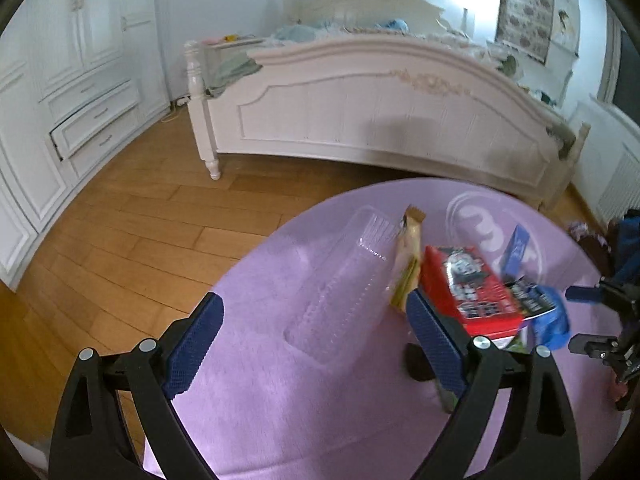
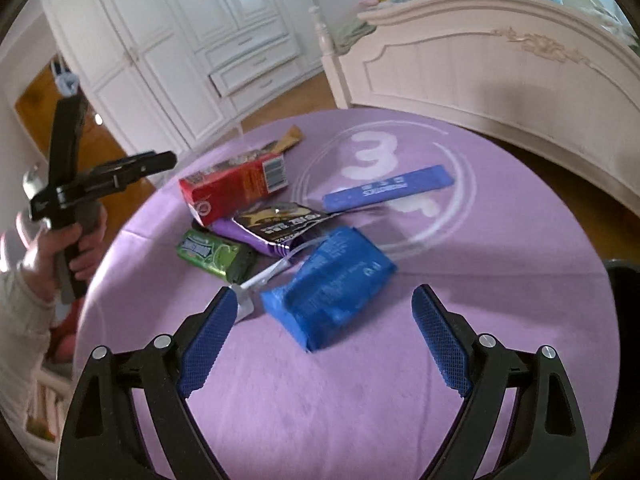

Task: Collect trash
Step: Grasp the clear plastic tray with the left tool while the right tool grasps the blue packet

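Where parquet meets white bed, lilac round table under both tongs, spread.

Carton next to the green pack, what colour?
Red carton, with a white barcode end; clearest in the right wrist view, beside the green pack.

Round table under a purple cloth with a white "3" and ring print toward its far edge. Wood plank floor around it. Beyond the table's far edge, white bed footboard with carved ornament, clothes and bedding piled on the bed. White wardrobe, one drawer partly open. Patterned hanging on the far wall.
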### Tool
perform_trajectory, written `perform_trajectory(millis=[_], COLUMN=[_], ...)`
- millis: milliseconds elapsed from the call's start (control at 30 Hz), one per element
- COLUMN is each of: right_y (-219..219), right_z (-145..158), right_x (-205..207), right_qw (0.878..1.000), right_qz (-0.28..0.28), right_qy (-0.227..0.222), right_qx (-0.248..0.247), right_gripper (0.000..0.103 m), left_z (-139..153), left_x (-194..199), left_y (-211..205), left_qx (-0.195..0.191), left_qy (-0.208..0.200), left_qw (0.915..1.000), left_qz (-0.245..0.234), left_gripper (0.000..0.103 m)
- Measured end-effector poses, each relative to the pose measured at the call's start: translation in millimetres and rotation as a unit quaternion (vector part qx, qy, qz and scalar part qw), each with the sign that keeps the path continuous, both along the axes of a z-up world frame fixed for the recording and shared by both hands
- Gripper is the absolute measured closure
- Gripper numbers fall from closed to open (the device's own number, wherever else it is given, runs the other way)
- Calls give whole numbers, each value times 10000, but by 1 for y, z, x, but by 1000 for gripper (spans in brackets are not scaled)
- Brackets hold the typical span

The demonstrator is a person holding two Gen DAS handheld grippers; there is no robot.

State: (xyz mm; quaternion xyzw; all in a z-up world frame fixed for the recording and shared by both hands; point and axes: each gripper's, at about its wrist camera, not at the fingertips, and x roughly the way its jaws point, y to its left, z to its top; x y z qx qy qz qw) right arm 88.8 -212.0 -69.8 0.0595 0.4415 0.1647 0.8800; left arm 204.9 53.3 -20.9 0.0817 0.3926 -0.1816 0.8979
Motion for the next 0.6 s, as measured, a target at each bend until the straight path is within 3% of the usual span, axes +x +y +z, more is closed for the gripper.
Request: perform_trajectory(millis=[333,433,500,600], right_y=[15,16,15,12], right_z=[-9,-11,-11,-11], right_x=[11,11,10,8], right_qw=[9994,9985,9984,9987], right_qz=[-74,-100,-132,-143], right_qy=[-44,-144,-154,-152], right_qx=[-337,-524,-528,-467], right_gripper=[16,26,28,43], left_z=[-23,-27,-30,-29], left_x=[10,16,18,14], left_y=[-17,-12,-9,-5], left_qx=[731,506,433,276], left_qy=[-69,186,295,271], left_qw=[9967,9981,9984,9991], left_qz=[-344,-313,-226,-180], left_gripper=[13,42,48,57])
